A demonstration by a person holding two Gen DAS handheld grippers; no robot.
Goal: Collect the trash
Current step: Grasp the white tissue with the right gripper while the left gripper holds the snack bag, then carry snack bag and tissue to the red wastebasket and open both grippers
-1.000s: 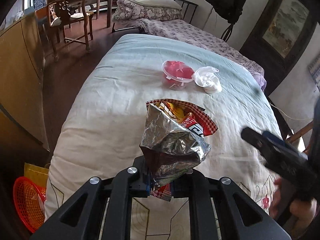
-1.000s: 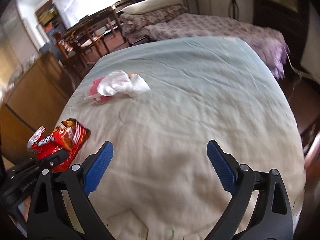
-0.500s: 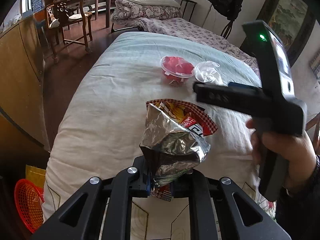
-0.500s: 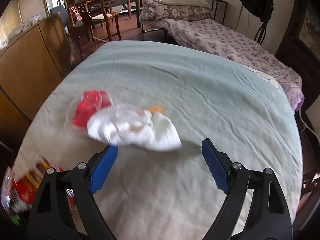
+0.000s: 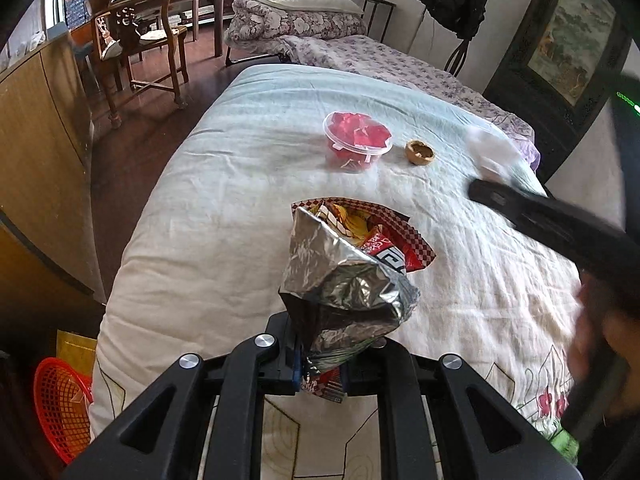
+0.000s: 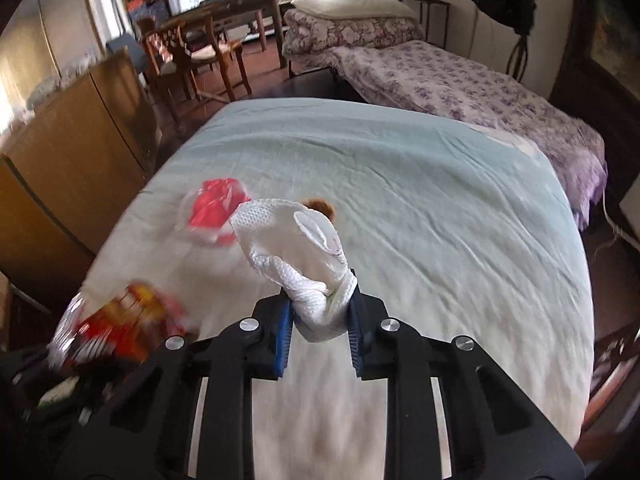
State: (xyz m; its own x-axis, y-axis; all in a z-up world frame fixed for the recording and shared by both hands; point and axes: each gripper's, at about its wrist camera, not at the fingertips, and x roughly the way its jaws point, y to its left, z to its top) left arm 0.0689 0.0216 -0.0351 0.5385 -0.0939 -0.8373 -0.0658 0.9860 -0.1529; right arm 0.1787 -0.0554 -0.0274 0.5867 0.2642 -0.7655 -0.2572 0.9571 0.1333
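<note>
Snack bag point(image 5: 344, 276): crinkled glossy foil inside, printed film outside. Tissue point(image 6: 304, 256): white embossed paper, matt. Tub point(image 5: 357, 140): clear glossy plastic. Bed cover point(image 5: 240, 184): matt creased cloth. Basket point(image 5: 60, 408): red plastic mesh.

Bed point(image 5: 224, 208) with pale quilt, clear tub of red pieces point(image 5: 357, 141) and small brown cup point(image 5: 419, 152) lying on it

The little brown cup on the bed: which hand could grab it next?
Probably neither yet: the left gripper is shut on the chip bag, the right gripper on the white tissue. The brown cup lies nearer the right.
</note>
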